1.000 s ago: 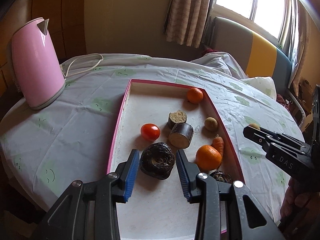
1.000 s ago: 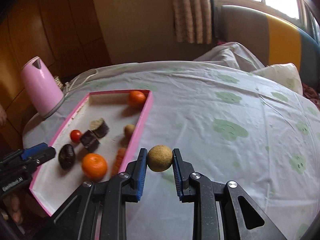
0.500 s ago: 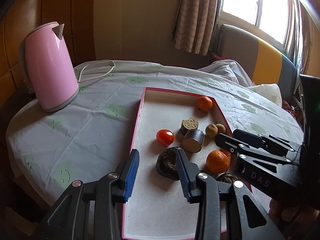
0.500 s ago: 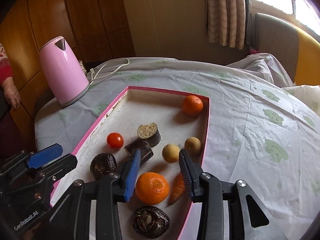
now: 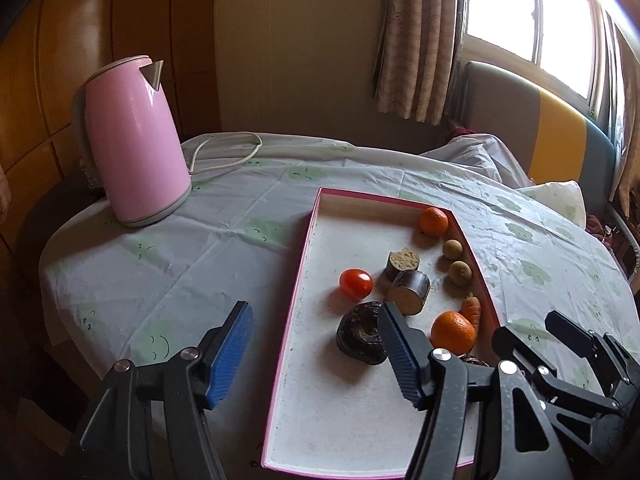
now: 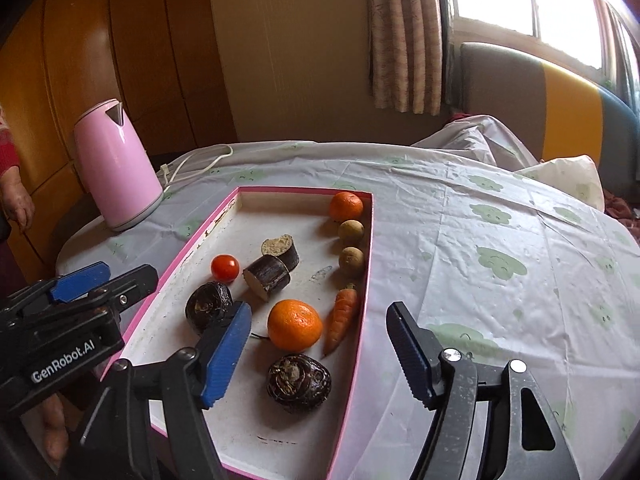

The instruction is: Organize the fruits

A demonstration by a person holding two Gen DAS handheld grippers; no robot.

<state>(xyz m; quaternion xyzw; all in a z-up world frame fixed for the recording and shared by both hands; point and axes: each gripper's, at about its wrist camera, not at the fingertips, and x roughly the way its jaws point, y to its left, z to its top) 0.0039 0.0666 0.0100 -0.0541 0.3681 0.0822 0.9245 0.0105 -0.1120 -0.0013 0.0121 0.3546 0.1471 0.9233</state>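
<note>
A pink-rimmed white tray [image 5: 305, 248] [image 6: 362, 320] lies on the table. It holds two oranges [image 6: 295, 325] [image 6: 346, 205], two round tan fruits [image 6: 352, 260] [image 6: 351, 230], a tomato [image 6: 225, 268], a carrot [image 6: 341, 318], two cut dark cane pieces [image 6: 267, 277] and two dark brown corms [image 6: 208, 307] [image 6: 299, 383]. My left gripper [image 5: 316, 354] is open and empty over the tray's near left rim. My right gripper [image 6: 318, 352] is open and empty above the tray's near right rim. Each gripper also shows in the other's view [image 6: 76, 304] [image 5: 560, 356].
A pink electric kettle [image 5: 134, 144] [image 6: 116, 168] with a white cord [image 5: 224, 156] stands at the table's far left. A white cloth with green faces [image 6: 500, 264] covers the round table. A person's hand [image 6: 16, 200] shows at the left edge. A sofa [image 6: 560, 100] stands behind.
My right gripper carried a tan fruit over the tray, let it go beside the other tan fruit, and opened wide. Both grippers pulled back from the tray; the left opened wider.
</note>
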